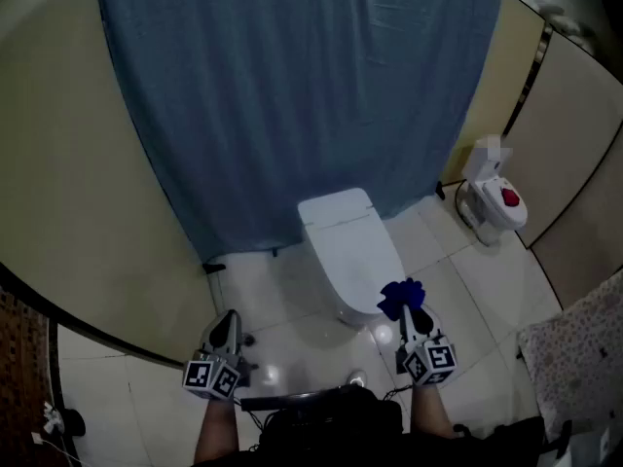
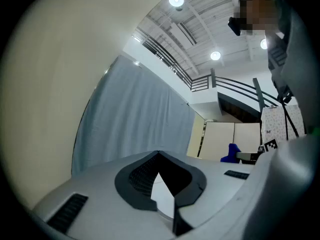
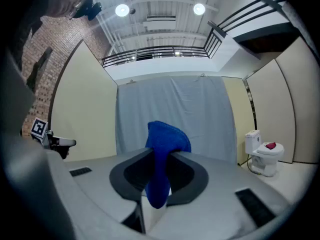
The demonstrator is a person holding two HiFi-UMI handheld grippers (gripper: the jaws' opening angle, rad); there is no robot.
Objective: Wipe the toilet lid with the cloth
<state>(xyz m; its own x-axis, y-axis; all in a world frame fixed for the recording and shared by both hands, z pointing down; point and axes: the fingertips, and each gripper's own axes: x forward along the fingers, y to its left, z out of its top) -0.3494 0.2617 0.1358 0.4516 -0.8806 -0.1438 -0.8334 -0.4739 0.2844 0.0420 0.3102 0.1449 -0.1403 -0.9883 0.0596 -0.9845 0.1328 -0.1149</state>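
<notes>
A white toilet (image 1: 348, 249) with its lid (image 1: 352, 253) down stands against the blue curtain in the head view. My right gripper (image 1: 409, 311) is shut on a blue cloth (image 1: 400, 298), which bunches above the jaws over the toilet's front right corner. In the right gripper view the cloth (image 3: 165, 140) is pinched between the jaws of the right gripper (image 3: 159, 159) and hangs down inside them. My left gripper (image 1: 227, 327) is held left of the toilet, over the floor, shut with nothing in it. The left gripper (image 2: 159, 154) points at the curtain; the toilet is hidden there.
A blue curtain (image 1: 292, 86) hangs behind the toilet between beige partition walls. A second, smaller white toilet (image 1: 494, 200) with a red object on its lid stands at the right. A dotted fabric (image 1: 584, 358) lies at the lower right. The floor is pale tile (image 1: 292, 348).
</notes>
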